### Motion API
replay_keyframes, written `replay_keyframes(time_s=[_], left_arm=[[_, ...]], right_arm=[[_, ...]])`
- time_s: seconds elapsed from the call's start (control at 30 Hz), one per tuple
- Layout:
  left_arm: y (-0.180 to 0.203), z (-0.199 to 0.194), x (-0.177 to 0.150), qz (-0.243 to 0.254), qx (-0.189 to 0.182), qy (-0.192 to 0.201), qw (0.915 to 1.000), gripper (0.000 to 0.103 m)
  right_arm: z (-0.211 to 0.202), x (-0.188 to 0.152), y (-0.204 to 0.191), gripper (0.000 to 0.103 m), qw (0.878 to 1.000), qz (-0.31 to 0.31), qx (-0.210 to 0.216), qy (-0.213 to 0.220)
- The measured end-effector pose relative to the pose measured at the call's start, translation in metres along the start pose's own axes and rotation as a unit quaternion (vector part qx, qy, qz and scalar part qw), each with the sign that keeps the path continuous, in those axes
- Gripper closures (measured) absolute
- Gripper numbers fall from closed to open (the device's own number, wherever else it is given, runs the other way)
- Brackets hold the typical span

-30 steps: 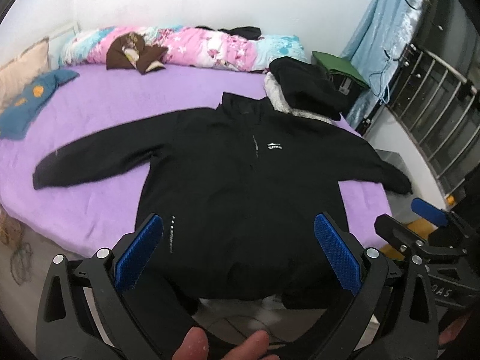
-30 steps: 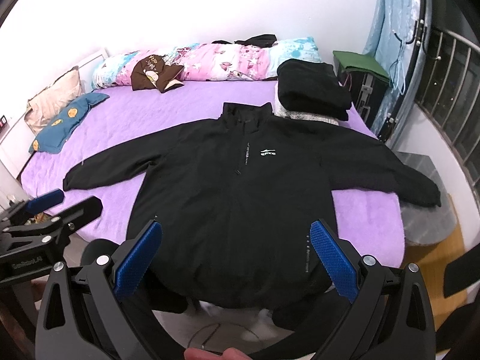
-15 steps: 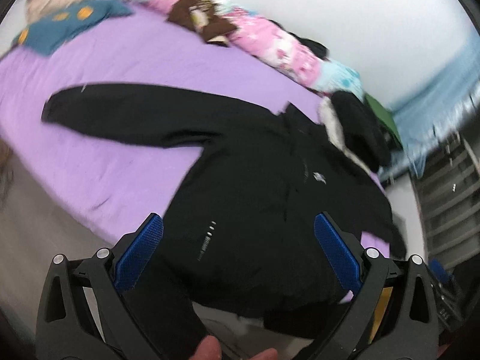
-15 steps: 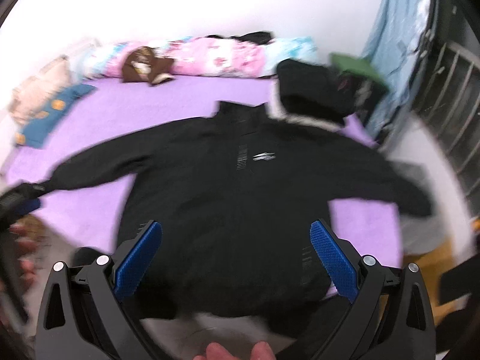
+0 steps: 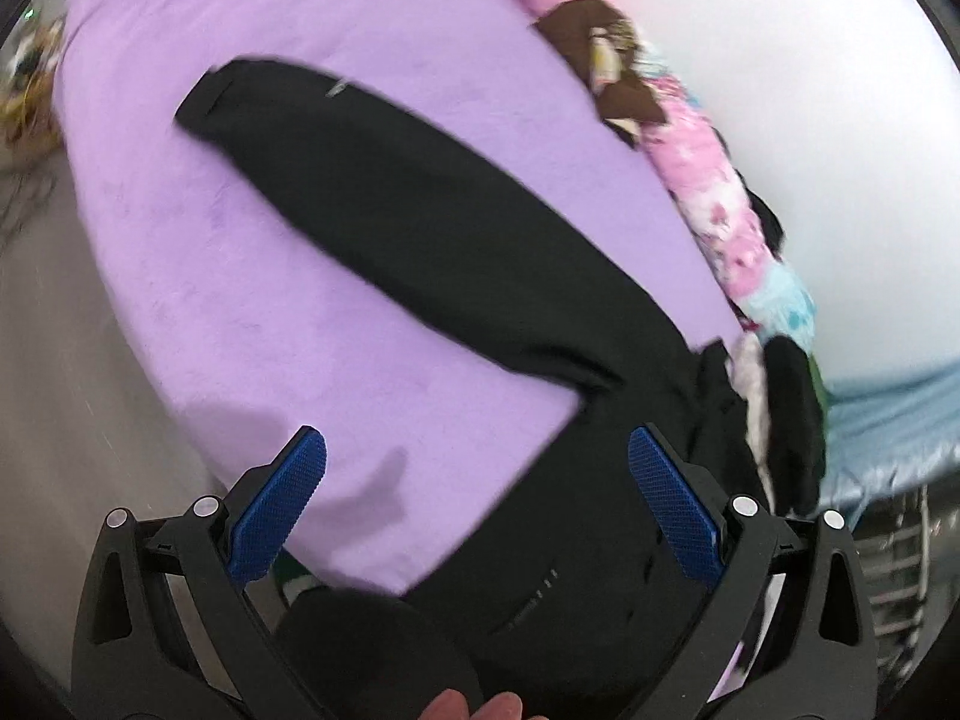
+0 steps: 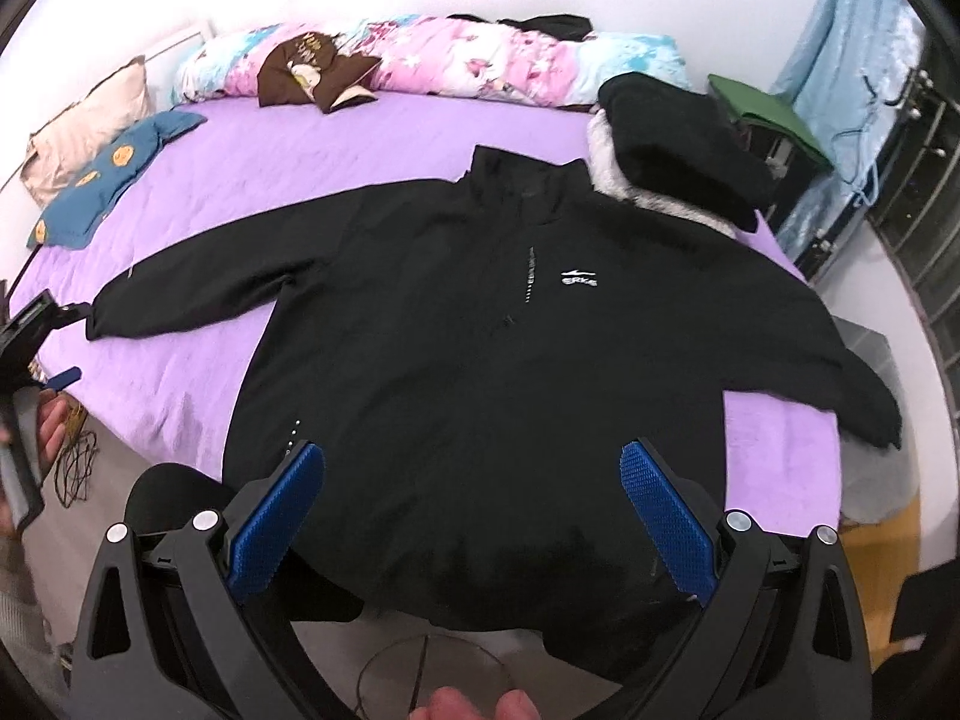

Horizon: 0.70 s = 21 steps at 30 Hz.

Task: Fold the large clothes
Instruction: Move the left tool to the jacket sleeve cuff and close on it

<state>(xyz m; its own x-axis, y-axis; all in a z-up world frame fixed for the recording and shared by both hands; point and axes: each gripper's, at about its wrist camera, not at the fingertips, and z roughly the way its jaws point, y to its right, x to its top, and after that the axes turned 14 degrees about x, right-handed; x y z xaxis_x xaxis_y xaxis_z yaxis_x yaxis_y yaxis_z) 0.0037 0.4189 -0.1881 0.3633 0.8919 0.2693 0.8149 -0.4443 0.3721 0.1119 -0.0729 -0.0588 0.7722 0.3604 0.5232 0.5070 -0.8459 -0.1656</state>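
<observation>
Two grippers hover above a bed, both with jaws spread wide and nothing between the blue pads. The black jacket (image 6: 492, 360) lies face up and spread flat on the purple bedsheet (image 6: 336, 144), collar toward the far wall, both sleeves stretched out to the sides, its hem hanging over the near edge of the mattress. The right gripper (image 6: 471, 516) sits over that hem, roughly centred on the jacket's body. The left gripper (image 5: 477, 504) is off to the jacket's side and tilted, looking along the outstretched sleeve (image 5: 384, 204); one blue pad is over bare purple sheet, the other over the black fabric near the armpit, and this view is blurred. In the right wrist view the left gripper shows at the far left edge, just beside the sleeve cuff (image 6: 111, 315). A folded dark garment with a fuzzy trim (image 6: 672, 150) rests just beyond the jacket's other shoulder. A pink floral quilt (image 6: 480, 60) runs along the wall, with a brown garment (image 6: 312, 75) on it, and a blue pillow (image 6: 102, 180) lies near the headboard end.
</observation>
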Motion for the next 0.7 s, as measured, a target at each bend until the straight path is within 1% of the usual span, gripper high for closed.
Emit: replay_keyframes(time_s=[0.13,0.17,0.2,0.27,0.3,0.43,0.5,0.53,0.6,0.7], left_arm=[[-0.027,0.026,0.026,-0.024,0.020,0.018,0.9994,0.006],[-0.032,0.028,0.027,-0.030,0.011,0.020,0.9993,0.006],[-0.041,0.034,0.034,-0.043,-0.015,0.024,0.9986,0.006],[-0.055,0.043,0.047,-0.067,-0.049,0.035,0.9959,0.006],[-0.059,0.049,0.055,-0.078,-0.057,0.040,0.9945,0.006],[-0.077,0.067,0.086,-0.101,-0.066,0.062,0.9908,0.006],[-0.082,0.075,0.098,-0.113,-0.069,0.066,0.9889,0.006],[-0.084,0.080,0.105,-0.117,-0.070,0.065,0.9885,0.006],[-0.088,0.089,0.116,-0.119,-0.058,0.073,0.9885,0.006],[-0.092,0.103,0.132,-0.113,-0.024,0.079,0.9902,0.006]], right_arm=[[0.018,0.008,-0.001,0.006,1.000,0.002,0.000,-0.013],[0.023,0.009,-0.002,0.006,1.000,0.002,0.003,-0.017],[0.028,0.010,-0.004,0.006,1.000,0.001,0.006,-0.019],[0.035,0.012,-0.007,0.006,1.000,-0.004,0.012,-0.021],[0.037,0.013,-0.008,0.006,1.000,-0.006,0.012,-0.023],[0.055,0.015,-0.016,0.006,0.999,-0.015,0.015,-0.040],[0.065,0.014,-0.018,0.006,0.998,-0.009,0.013,-0.057],[0.068,0.014,-0.018,0.006,0.998,-0.006,0.017,-0.063],[0.072,0.015,-0.019,0.006,0.997,-0.001,0.019,-0.069],[0.072,0.015,-0.020,0.006,0.998,-0.003,0.011,-0.068]])
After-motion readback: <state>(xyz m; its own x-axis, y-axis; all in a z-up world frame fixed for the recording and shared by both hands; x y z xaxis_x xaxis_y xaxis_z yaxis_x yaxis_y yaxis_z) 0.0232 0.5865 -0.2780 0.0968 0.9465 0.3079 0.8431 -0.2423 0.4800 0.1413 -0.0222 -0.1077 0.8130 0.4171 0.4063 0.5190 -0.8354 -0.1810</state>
